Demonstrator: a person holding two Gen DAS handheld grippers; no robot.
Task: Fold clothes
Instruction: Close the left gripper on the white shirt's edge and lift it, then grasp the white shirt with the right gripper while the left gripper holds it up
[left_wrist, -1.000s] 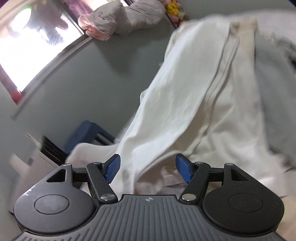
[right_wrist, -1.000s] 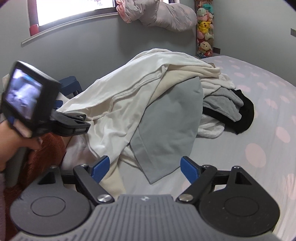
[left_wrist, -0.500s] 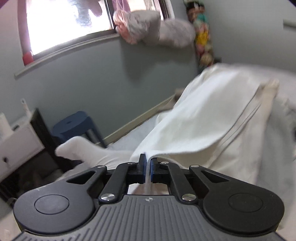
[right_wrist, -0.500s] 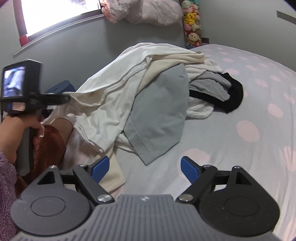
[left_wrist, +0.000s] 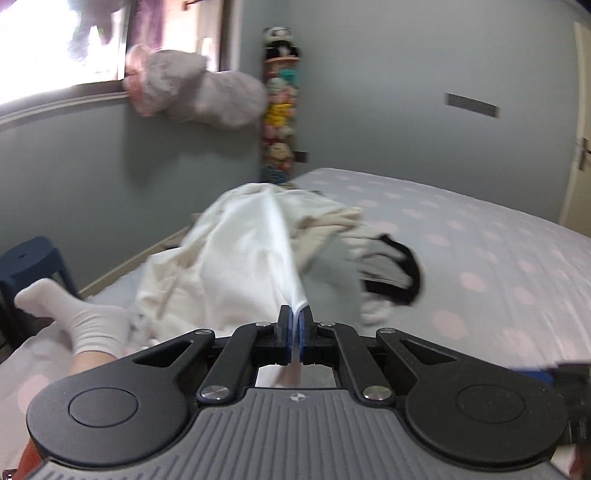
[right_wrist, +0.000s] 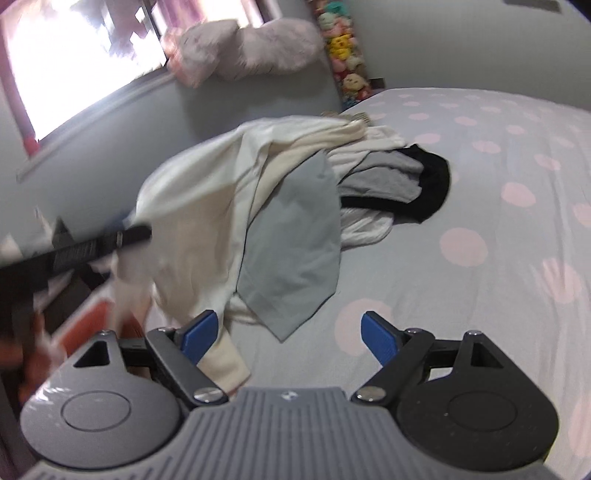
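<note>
White garment (left_wrist: 243, 254), probably a shirt, pinched taut in left gripper (left_wrist: 295, 325); right gripper (right_wrist: 284, 332) spread wide above polka-dot bedsheet (right_wrist: 498, 258).

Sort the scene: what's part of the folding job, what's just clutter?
Job:
- white garment, pinched in the shut left gripper
- grey garment
- black garment
- cream garment
- right gripper, open, holding nothing
- polka-dot bed as work surface

Lying about:
- stuffed toys
- blue stool
- bundle on the windowsill
</note>
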